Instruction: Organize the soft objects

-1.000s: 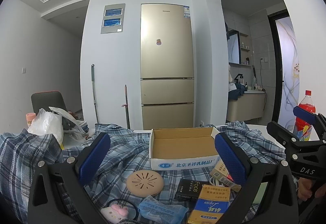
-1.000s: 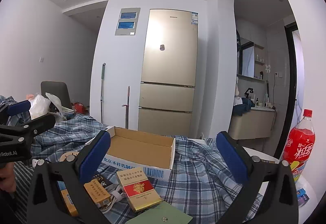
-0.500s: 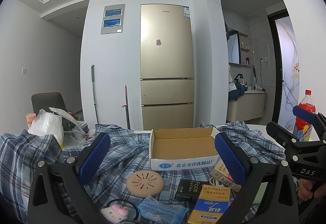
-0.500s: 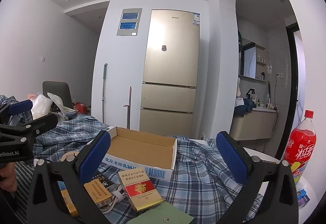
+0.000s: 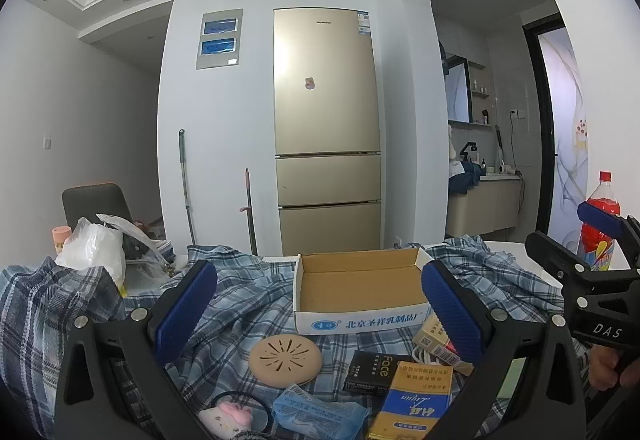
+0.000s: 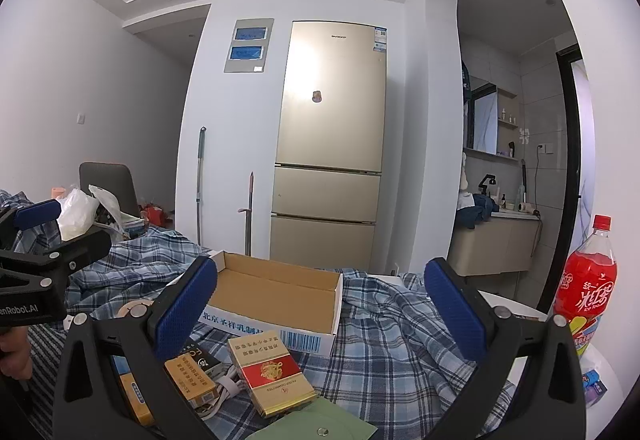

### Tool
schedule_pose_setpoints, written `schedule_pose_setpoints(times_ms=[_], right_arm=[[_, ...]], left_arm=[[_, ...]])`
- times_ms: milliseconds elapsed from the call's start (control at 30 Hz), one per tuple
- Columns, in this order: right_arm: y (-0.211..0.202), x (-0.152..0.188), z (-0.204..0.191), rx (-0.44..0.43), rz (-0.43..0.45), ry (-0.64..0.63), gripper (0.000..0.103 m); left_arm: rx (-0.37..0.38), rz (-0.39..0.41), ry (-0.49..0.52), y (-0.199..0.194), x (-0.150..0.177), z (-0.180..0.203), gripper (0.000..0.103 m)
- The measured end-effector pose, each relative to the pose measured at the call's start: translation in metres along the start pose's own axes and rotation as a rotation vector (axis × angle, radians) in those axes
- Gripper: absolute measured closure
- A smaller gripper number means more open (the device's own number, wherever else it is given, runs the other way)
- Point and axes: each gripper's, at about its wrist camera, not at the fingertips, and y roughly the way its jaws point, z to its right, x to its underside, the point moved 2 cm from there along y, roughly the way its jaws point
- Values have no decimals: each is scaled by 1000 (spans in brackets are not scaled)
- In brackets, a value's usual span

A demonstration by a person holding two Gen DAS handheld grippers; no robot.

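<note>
The sponge (image 5: 285, 355) lies at 6 o'clock before the empty box (image 5: 360, 288), likely its bin. A plush (image 5: 228, 413), half hidden, sits nearer. Left gripper (image 5: 320, 306) and right gripper (image 6: 320, 310) hover wide, empty, surveying.

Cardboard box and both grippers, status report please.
Left gripper open, right gripper open, both holding nothing. Cardboard box empty on plaid cloth. Cigarette packs crowd the near side.

A round tan powder puff (image 5: 285, 356) lies flat on the rumpled blue plaid cloth (image 5: 240, 304), at 7 o'clock of the open cardboard box (image 5: 360, 292). A blue tissue pack (image 5: 320, 413) and pink plush hair tie (image 5: 228, 414) lie nearer.
</note>
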Motion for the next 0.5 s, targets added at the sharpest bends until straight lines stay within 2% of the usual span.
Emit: schedule_pose_setpoints(times_ms=[500], right_arm=[[4, -2, 0, 6, -9, 0, 0]], left_arm=[[-3, -10, 6, 0, 2, 1, 0]])
